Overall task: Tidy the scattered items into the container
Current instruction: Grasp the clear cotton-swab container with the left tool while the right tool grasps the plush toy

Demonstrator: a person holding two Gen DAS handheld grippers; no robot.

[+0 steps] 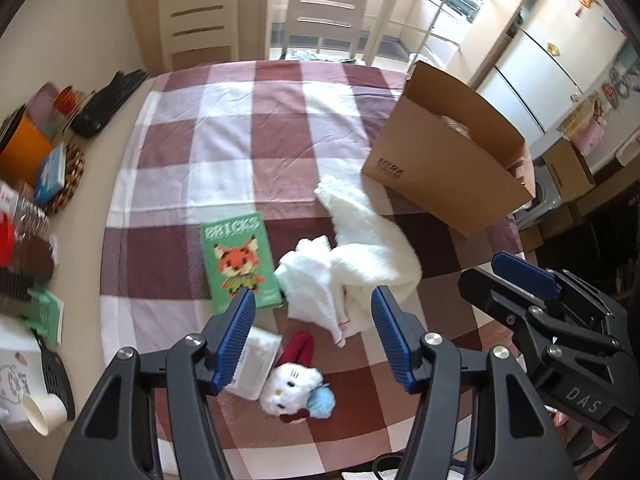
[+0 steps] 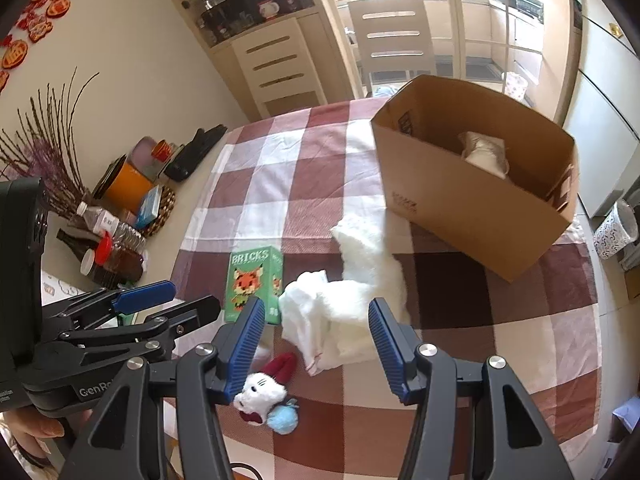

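a: what's lying on the checked tablecloth [image 1: 224, 148] right now?

b: a white towel [image 1: 360, 264] is sprawling across the middle, crumpled, one end trailing toward the cardboard box [image 1: 444, 168]. just beside its left edge a green bricks box [image 1: 238, 262] is lying flat. nearer the camera a white plush cat [image 1: 290, 390] with a red hat is resting on its back, a pale blue pompom touching it, and a small clear plastic case [image 1: 256, 362] is sitting against its left side.

a: and the container?

b: the cardboard box is standing open at the far right of the table [image 2: 208, 200], well apart from the plush. in the right wrist view something white and bundled [image 2: 484, 152] is already sitting inside it.

a: how are the grippers looking?

b: the left gripper [image 1: 314, 338] is hovering above the table with its blue pads spread and nothing between them; the towel and plush are only showing through the gap. the right gripper [image 2: 316, 346] is doing the same, fingers parted and empty, angled down over the towel's near edge.

a: anything else?

b: bottles, an orange tub [image 2: 126, 188] and dried twigs are crowding the table's left side, off the cloth.
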